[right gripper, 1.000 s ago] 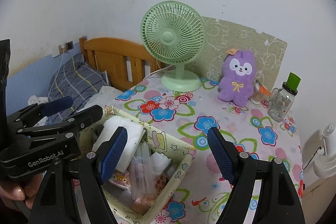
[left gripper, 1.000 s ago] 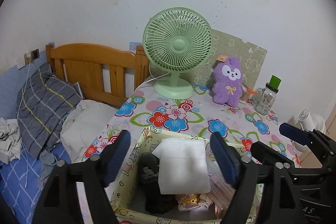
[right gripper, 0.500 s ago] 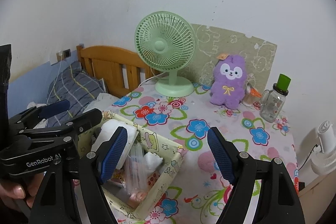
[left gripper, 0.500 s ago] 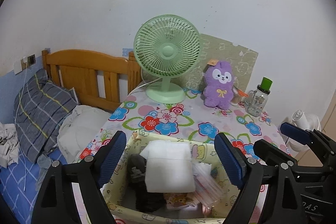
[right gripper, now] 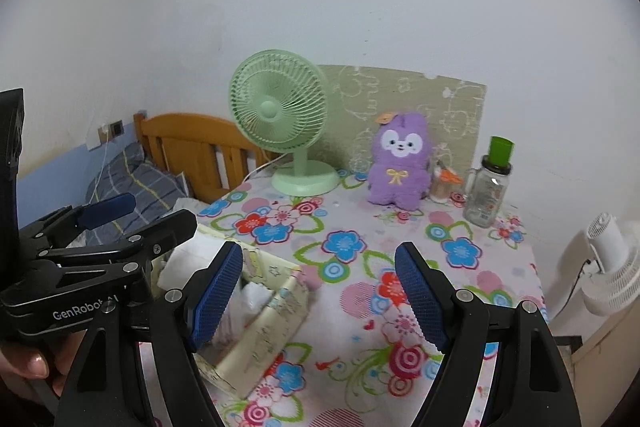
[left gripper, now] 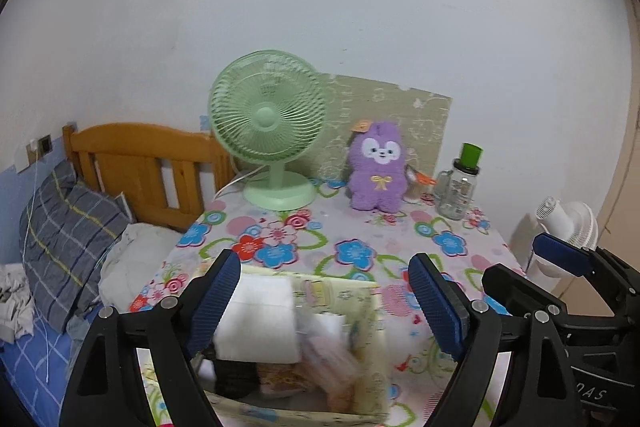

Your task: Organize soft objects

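Left gripper (left gripper: 324, 301): your jaws stand wide apart with nothing pinched between them; the blue pads frame the near half of the storage box from above.
Right gripper (right gripper: 319, 297): your jaws are spread as well and hold nothing; its left pad overlaps the box's right corner, the right pad hangs over bare tablecloth.
Your hand (right gripper: 24, 367): a thumb and nail show under the left tool at the lower left edge of the right wrist view.
Storage box (left gripper: 366, 343): pale yellow printed fabric, open on top, sitting at the near left edge of the table; blurred in both views.
White folded cloth (left gripper: 260, 319): lies on top inside the box, toward its left side.
Other box contents: a dark item (left gripper: 234, 379) under the white cloth, pinkish packets (left gripper: 328, 359) to its right; too blurred to name further.
Purple plush toy (left gripper: 378, 167): upright at the far side of the table, well apart from the box, leaning against a beige board (left gripper: 424, 123).
Green fan (left gripper: 268, 123): far side of the table, left of the plush.
Clear bottle (left gripper: 460, 183): green cap, right of the plush.
Table (left gripper: 400, 239): floral cloth.
Bed (left gripper: 60, 239): left of the box, with plaid pillow and wooden headboard (left gripper: 144, 163).
White fan (right gripper: 612, 259): beyond the table's right edge.
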A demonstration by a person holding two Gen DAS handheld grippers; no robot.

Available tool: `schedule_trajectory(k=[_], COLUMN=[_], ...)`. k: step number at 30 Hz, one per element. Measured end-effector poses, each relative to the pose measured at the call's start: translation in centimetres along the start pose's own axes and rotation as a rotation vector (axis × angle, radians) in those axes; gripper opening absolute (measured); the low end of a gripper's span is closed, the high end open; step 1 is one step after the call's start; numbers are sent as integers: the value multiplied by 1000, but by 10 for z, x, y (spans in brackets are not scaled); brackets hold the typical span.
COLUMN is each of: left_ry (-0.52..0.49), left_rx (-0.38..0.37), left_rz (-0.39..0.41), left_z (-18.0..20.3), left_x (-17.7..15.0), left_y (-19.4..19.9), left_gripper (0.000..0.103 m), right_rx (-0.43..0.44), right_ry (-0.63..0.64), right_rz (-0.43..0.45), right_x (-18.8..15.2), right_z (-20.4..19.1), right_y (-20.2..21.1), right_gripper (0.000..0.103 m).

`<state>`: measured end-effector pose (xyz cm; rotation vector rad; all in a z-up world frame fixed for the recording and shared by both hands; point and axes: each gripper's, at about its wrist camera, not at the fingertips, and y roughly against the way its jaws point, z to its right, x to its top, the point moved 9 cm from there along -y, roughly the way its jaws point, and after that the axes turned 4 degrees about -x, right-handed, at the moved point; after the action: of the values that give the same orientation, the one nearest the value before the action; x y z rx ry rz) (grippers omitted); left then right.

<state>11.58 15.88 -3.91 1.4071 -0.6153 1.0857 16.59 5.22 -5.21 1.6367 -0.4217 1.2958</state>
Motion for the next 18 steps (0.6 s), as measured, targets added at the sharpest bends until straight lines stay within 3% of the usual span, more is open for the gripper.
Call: schedule_trajectory(k=[10,18], left_ry=[-102,-132], left_rx=[-71,-116], left_rz=[49,66], left_z=[71,106], left_x=[1,0], left_y=[16,28], left_gripper=[98,101], right_rx=[-76,-114], right_ry=[-66,-64], right_rz=[68,104], right_x=[-9,-13], right_z=[62,80], right_y=[54,86], right_gripper=[81,83])
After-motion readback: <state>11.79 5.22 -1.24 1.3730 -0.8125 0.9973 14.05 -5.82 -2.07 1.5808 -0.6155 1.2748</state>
